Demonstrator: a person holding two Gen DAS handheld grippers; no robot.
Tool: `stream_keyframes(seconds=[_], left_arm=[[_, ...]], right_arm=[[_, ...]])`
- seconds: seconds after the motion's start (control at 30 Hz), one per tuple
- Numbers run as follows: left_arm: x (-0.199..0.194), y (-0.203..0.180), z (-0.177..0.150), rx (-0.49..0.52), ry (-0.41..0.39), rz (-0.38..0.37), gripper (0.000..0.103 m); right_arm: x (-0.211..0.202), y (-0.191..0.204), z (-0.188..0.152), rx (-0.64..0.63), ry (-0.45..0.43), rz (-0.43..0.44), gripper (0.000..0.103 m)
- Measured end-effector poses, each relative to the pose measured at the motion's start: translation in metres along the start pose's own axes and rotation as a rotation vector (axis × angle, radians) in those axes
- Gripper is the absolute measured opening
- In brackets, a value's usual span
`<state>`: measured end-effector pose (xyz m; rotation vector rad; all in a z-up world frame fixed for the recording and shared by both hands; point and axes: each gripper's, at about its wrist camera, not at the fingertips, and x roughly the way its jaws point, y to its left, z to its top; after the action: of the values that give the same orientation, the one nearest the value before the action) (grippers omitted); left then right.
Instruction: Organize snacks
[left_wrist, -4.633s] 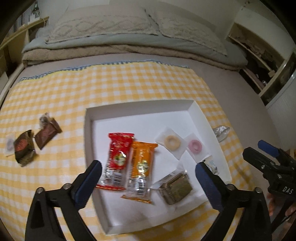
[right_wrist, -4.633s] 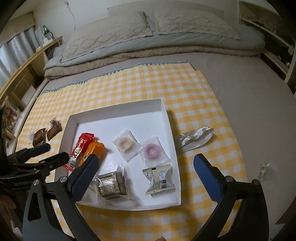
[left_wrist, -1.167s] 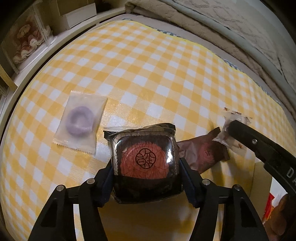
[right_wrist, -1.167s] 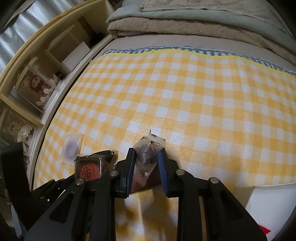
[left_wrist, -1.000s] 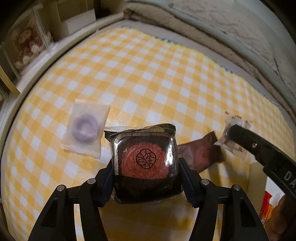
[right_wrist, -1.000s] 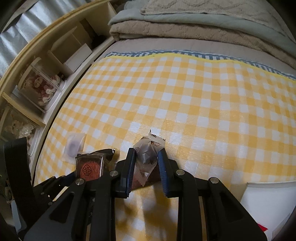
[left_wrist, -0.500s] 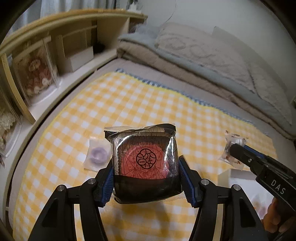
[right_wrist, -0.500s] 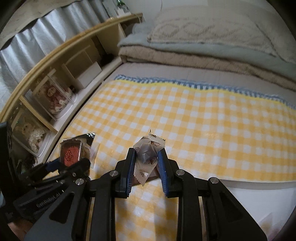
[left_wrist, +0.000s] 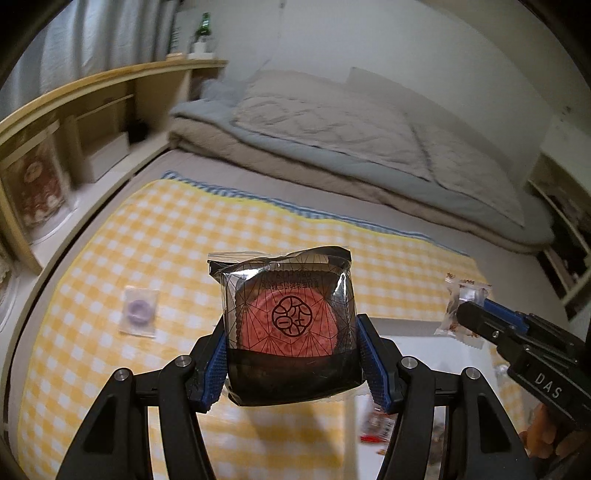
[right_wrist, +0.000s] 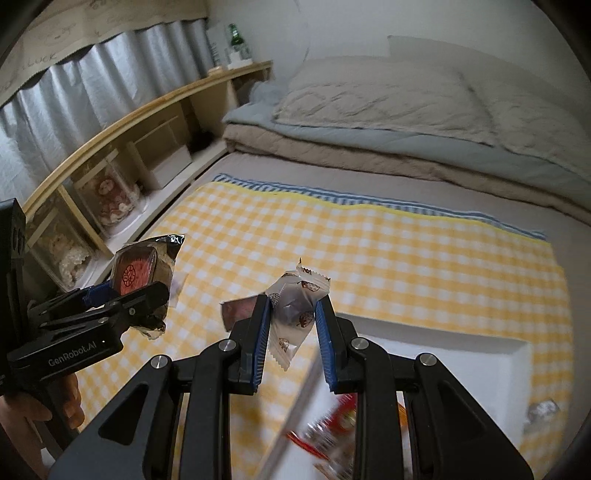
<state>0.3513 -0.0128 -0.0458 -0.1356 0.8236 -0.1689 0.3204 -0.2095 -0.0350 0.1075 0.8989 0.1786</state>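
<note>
**Both jaws loaded, carrying snacks toward the tray**

The jaws of the left gripper (left_wrist: 293, 356) are pressing on both sides of a black-wrapped mooncake (left_wrist: 290, 325), which is sitting upright between them, its clear window facing the camera. The right gripper (right_wrist: 293, 330) is pinching narrow on a small white wrapped candy (right_wrist: 295, 308), whose crimped ends are sticking out above and below the jaws. Both snacks are hanging clear of the checked yellow cloth (left_wrist: 177, 236). The white tray (right_wrist: 443, 338) is lying just below and ahead of the right jaws. A purple ring candy (left_wrist: 138, 312) is resting on the cloth, left of the left jaws.

The mooncake probably handles as light but crumbly, its film slippery, so the side grip on its rigid inner tray seems right. The candy looks feather-light with crinkly wrap; holding the body beats holding the ends.
</note>
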Motion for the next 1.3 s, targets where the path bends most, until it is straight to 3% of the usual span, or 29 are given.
stream_keyframes(seconds=[0.27, 0.6, 0.97, 1.17, 1.3], left_arm=[[-0.001, -0.045, -0.010, 0.079, 0.022, -0.095, 0.061], [0.033, -0.102, -0.019, 0.133, 0.070, -0.209, 0.061], [0.118, -0.139, -0.018, 0.075, 0.191, -0.350, 0.061], [0.176, -0.153, -0.017, 0.030, 0.262, -0.374, 0.061], [0.210, -0.152, -0.011, 0.033, 0.268, -0.359, 0.061]], right_arm=[[-0.051, -0.048, -0.020, 0.116, -0.049, -0.101, 0.025], [-0.075, -0.116, -0.051, 0.228, -0.065, -0.227, 0.025], [-0.062, -0.181, -0.078, 0.331, -0.005, -0.291, 0.025], [-0.056, -0.201, -0.083, 0.374, 0.003, -0.300, 0.025], [-0.045, -0.209, -0.085, 0.385, 0.025, -0.303, 0.025]])
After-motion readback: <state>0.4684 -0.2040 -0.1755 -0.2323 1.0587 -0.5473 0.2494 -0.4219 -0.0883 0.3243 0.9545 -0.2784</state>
